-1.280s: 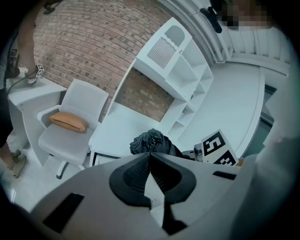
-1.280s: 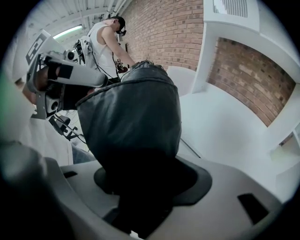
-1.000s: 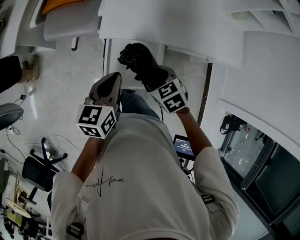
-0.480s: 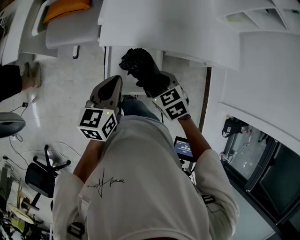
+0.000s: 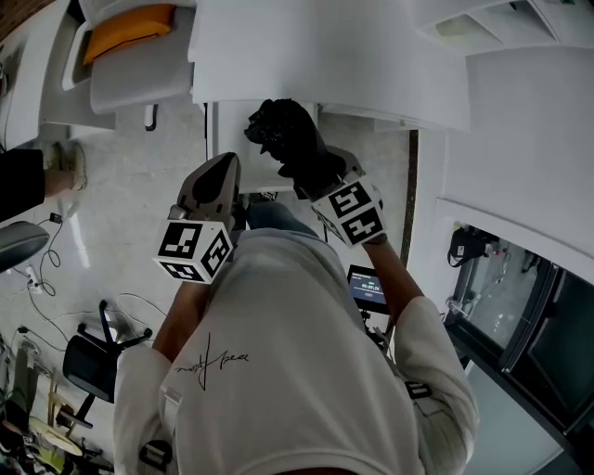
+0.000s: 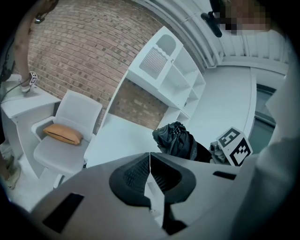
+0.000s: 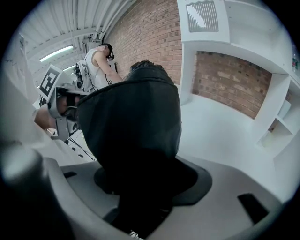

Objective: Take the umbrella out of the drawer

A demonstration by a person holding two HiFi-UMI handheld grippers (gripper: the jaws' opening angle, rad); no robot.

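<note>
Black folded umbrella [image 5: 278,130] is clamped in the right gripper [image 5: 314,174], held over the white desk [image 5: 325,56], apparently already out of the drawer; the left gripper [image 5: 215,176], jaws pressed together and empty, hangs alongside

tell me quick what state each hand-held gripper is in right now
Left hand-held gripper: closed, holding nothing.
Right hand-held gripper: closed on the black umbrella.

White chair [image 5: 139,79] holds orange cushion [image 5: 125,22]; black office chair [image 5: 82,357] stands on pale floor [image 5: 121,190].
</note>
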